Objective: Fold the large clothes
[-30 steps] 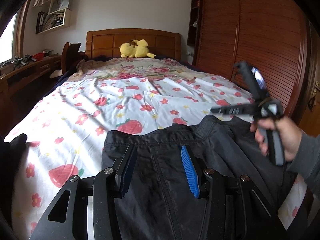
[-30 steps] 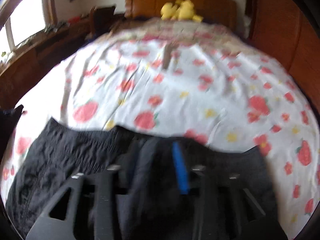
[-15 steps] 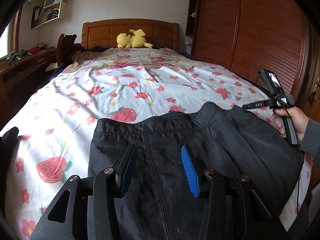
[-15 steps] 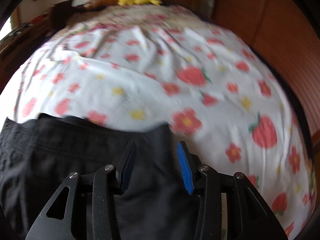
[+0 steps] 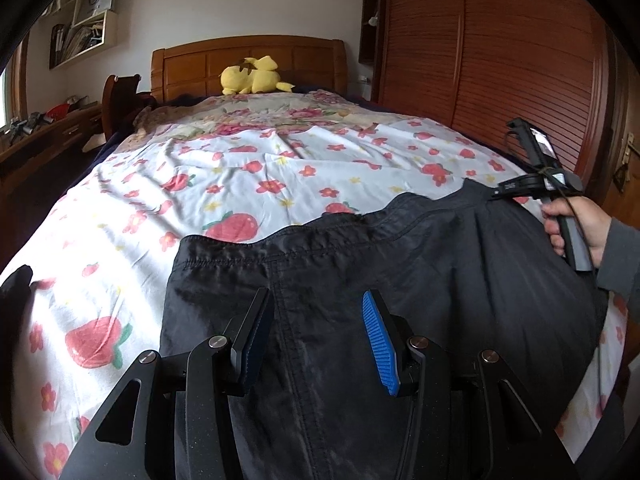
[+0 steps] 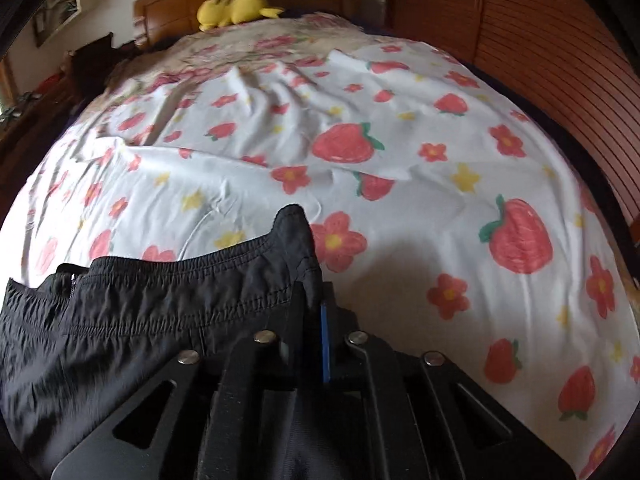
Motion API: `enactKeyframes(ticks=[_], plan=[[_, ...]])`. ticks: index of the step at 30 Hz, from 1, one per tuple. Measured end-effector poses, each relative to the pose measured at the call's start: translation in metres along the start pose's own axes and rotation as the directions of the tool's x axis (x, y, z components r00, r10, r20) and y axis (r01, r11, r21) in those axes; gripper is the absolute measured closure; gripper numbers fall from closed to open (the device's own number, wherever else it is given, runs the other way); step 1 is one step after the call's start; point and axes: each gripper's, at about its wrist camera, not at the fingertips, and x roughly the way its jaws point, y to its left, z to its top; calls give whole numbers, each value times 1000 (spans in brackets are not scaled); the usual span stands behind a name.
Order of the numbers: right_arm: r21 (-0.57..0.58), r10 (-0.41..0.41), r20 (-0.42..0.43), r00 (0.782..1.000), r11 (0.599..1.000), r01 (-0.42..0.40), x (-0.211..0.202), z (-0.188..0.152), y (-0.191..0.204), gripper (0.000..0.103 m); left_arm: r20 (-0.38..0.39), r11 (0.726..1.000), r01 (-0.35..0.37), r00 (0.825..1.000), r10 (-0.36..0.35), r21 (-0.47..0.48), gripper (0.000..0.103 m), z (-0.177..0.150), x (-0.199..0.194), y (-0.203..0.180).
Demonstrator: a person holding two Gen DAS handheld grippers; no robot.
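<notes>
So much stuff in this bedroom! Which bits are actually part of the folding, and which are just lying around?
Part of the job:
black trousers
right gripper, shut on their waistband corner
left gripper, open above them
bedsheet they lie on

Just lying about:
yellow plush toy
wall shelf
wardrobe

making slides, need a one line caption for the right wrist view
Right gripper shut on the waistband corner of black pants, above a strawberry-print sheet.
</notes>
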Motion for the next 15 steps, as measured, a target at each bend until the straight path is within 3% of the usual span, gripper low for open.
enactKeyframes(ticks=[2,5,12,15], plan=[[-33,-19,18,1000,999,20,-10,-2,5,89,3,1000,-4,1000,4,13,55,-1,-5,-4],[-59,6,46,999,998,-3,-31,-15,6,64,11,1000,-6,1000,6,24,55,-6,-16,-10],[-184,76,45,996,981,-66,-87,-80,18,61,28,999,23,999,-24,37,55,-24,-43,-35],[-171,141,26,990,976,-135,-107,-109,14,61,34,998,27,999,-29,60,55,-33,-56,-47]])
